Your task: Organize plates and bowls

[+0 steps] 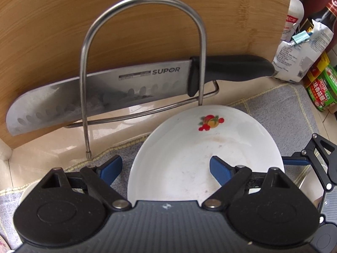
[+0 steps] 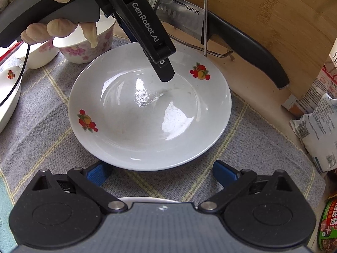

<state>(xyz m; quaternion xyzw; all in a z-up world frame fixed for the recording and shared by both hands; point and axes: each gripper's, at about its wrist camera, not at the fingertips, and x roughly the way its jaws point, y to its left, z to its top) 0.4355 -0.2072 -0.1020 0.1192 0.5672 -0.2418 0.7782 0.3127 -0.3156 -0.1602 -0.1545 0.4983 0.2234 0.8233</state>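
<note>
A white plate (image 2: pixel 149 105) with red fruit prints lies flat on a grey checked cloth (image 2: pixel 52 126). My left gripper (image 1: pixel 166 169) hangs open over the plate (image 1: pixel 189 151). One blue finger (image 1: pixel 111 168) is outside the plate's left rim and the other is above its inside, and neither touches it. In the right wrist view the left gripper (image 2: pixel 165 71) points steeply down into the plate, held by a gloved hand (image 2: pixel 52 27). My right gripper (image 2: pixel 162 172) stands open just short of the plate's near rim, with only cloth between its fingers.
Two pink-flowered bowls (image 2: pixel 88 46) and another fruit-print plate (image 2: pixel 8 97) sit at the left. Behind the plate, a steel wire rack (image 1: pixel 143 42) holds a large knife (image 1: pixel 105 92) against a bamboo board (image 1: pixel 126 21). Bags and jars (image 1: pixel 303 48) crowd the right side.
</note>
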